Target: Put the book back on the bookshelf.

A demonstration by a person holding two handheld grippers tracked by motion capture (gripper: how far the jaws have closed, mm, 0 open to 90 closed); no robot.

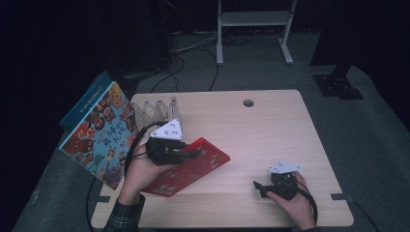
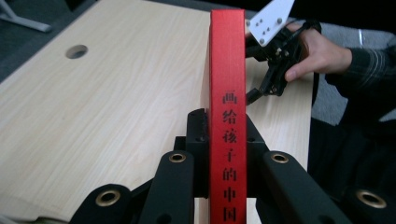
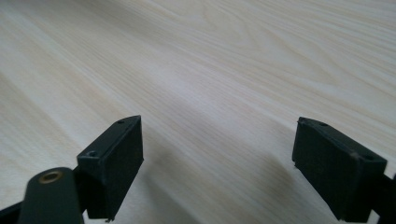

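Clamping my left tongs on the red book's spine, I'm holding its length rightward toward my empty, open right tongs.

A staged recording room, lab-like rather than domestic. Dark drapes closing off the upper left and right of the high view; grey carpet underfoot. At centre, one pale wooden desk with a cable hole, nearly bare. At top centre, the white legs of an equipment stand; beside them, loose black cables trailing over the floor. At right, a black floor plate.
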